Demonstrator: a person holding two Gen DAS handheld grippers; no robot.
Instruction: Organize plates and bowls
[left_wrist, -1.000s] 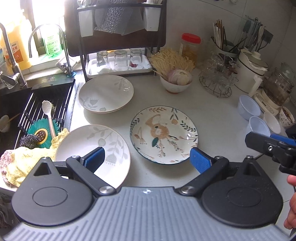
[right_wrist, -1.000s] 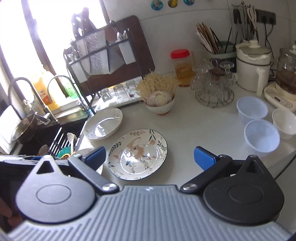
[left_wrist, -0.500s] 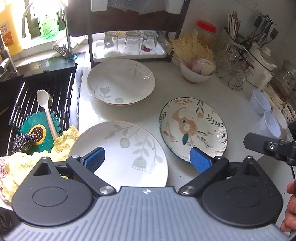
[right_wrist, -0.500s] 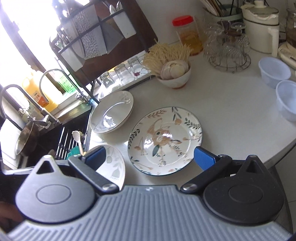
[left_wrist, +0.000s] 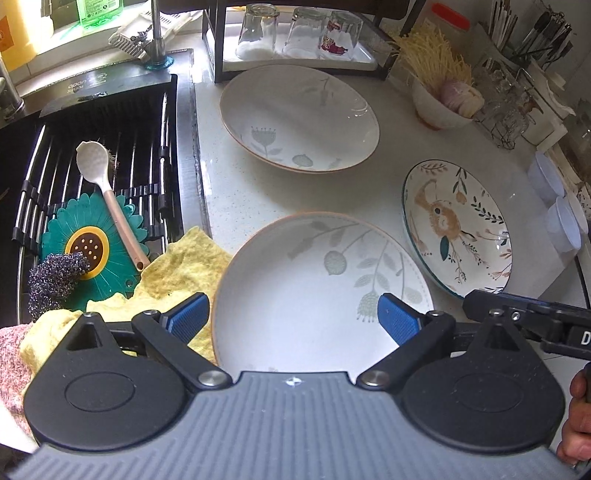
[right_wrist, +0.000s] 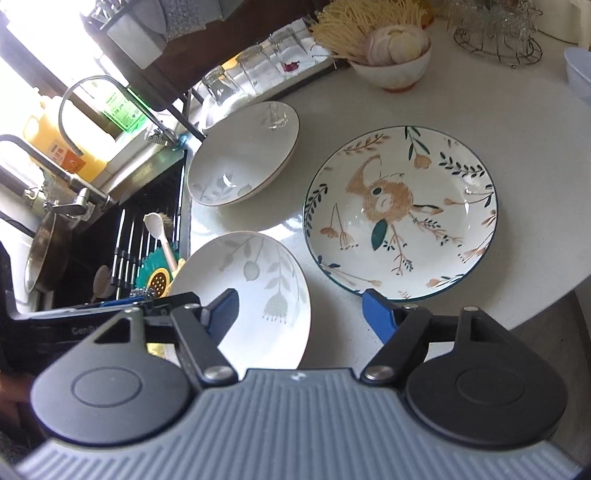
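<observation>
Three plates lie on the white counter. The near white leaf-patterned plate lies by the sink, with my left gripper open close above it. Its left pad is over the yellow cloth at the plate's rim and its right pad over the plate. A second white leaf plate sits further back. The rabbit-patterned plate lies to the right. My right gripper hovers between the near white plate and the rabbit plate. Its jaws are closing and its pads press on nothing.
The sink rack on the left holds a green flower mat, a spoon and a scourer. A yellow cloth lies against the near plate. Upturned glasses, a garlic bowl and plastic bowls ring the back and right.
Both grippers have come down and closer to the plates, and the near white plate now fills the left wrist view. The right gripper's fingers stand narrower than before.
</observation>
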